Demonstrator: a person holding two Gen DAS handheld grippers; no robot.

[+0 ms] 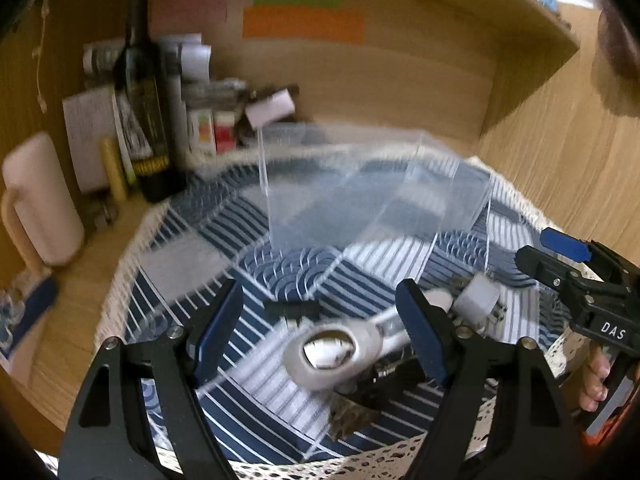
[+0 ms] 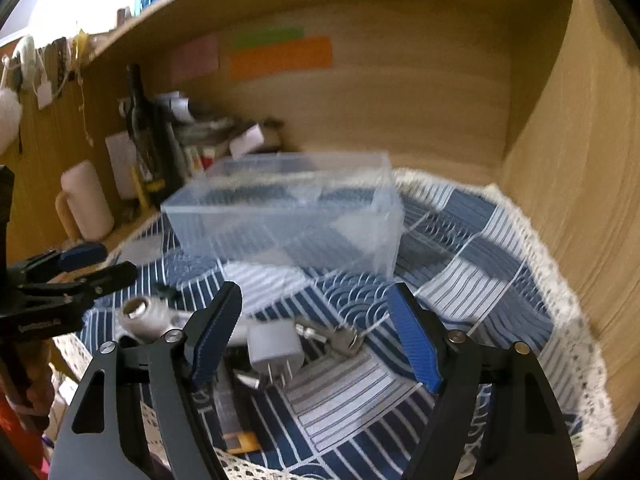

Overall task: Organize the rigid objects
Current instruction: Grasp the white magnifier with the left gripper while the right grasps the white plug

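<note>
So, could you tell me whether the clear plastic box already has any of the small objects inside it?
No, the clear plastic box looks empty, while the white plug adapter and keys lie on the cloth in front of it.

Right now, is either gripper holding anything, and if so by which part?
Nothing is held. The left gripper and right gripper are both open above the cloth, over the small items.
</note>
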